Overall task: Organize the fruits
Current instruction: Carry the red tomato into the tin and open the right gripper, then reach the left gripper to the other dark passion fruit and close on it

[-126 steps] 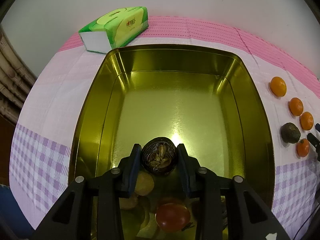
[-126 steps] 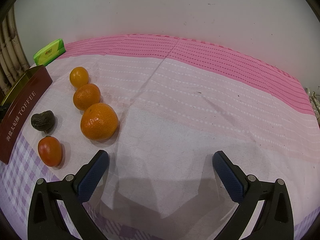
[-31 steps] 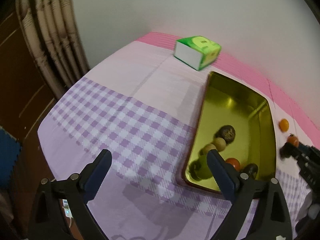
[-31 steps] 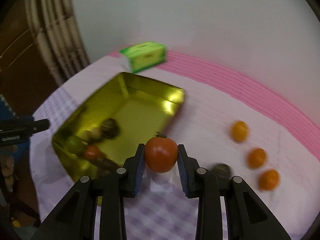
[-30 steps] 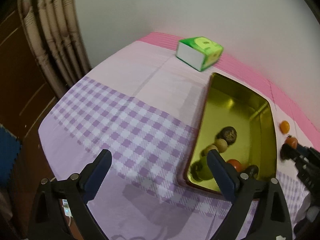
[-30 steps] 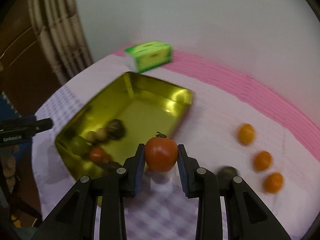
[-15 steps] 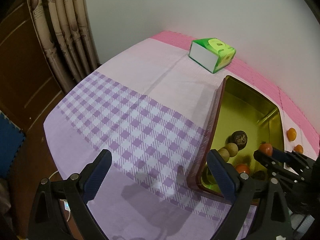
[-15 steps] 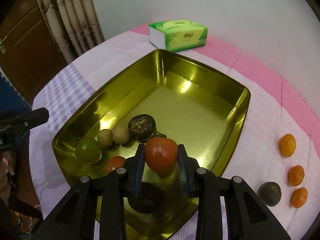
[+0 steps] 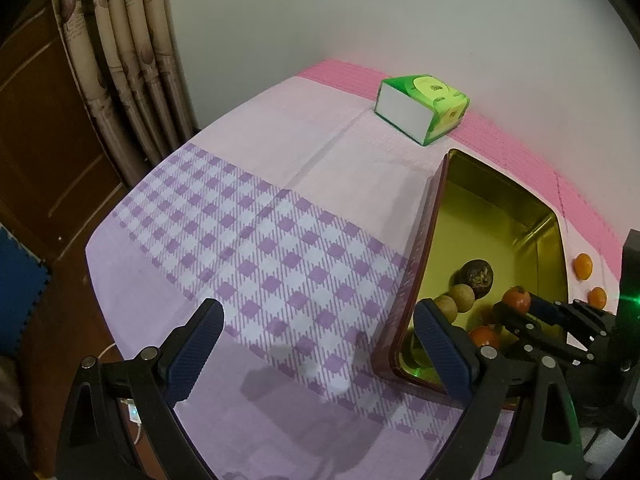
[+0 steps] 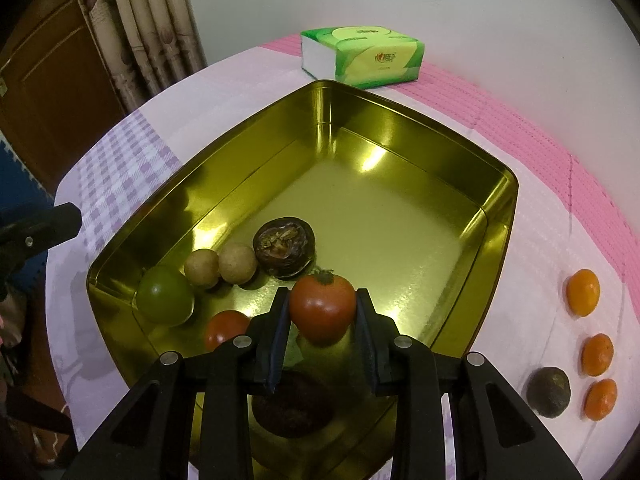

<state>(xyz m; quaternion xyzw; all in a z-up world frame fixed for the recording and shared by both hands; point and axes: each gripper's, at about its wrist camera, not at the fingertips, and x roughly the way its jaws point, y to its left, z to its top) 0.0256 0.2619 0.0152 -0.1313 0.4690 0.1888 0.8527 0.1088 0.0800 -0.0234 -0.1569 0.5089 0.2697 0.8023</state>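
Observation:
My right gripper (image 10: 322, 318) is shut on a red tomato (image 10: 322, 307) and holds it over the near part of the gold tin (image 10: 498, 204). In the tin lie a dark wrinkled fruit (image 10: 285, 246), two tan round fruits (image 10: 237, 263), a green fruit (image 10: 165, 295), another tomato (image 10: 225, 329) and a dark fruit (image 10: 292, 404) under the gripper. Three oranges (image 10: 583, 292) and a dark fruit (image 10: 548, 391) lie on the cloth to the right. My left gripper (image 9: 316, 344) is open and empty over the checked cloth, left of the tin (image 9: 424, 240); the right gripper (image 9: 520, 304) with the tomato shows there.
A green tissue box (image 10: 362, 56) stands behind the tin on the pink cloth, also seen in the left wrist view (image 9: 424, 108). Curtains (image 9: 132, 60) and a wooden door (image 9: 36, 128) stand past the table's left edge.
My right gripper has carried the tomato from above the cloth to low over the tin. My left gripper has drawn back leftward, away from the tin.

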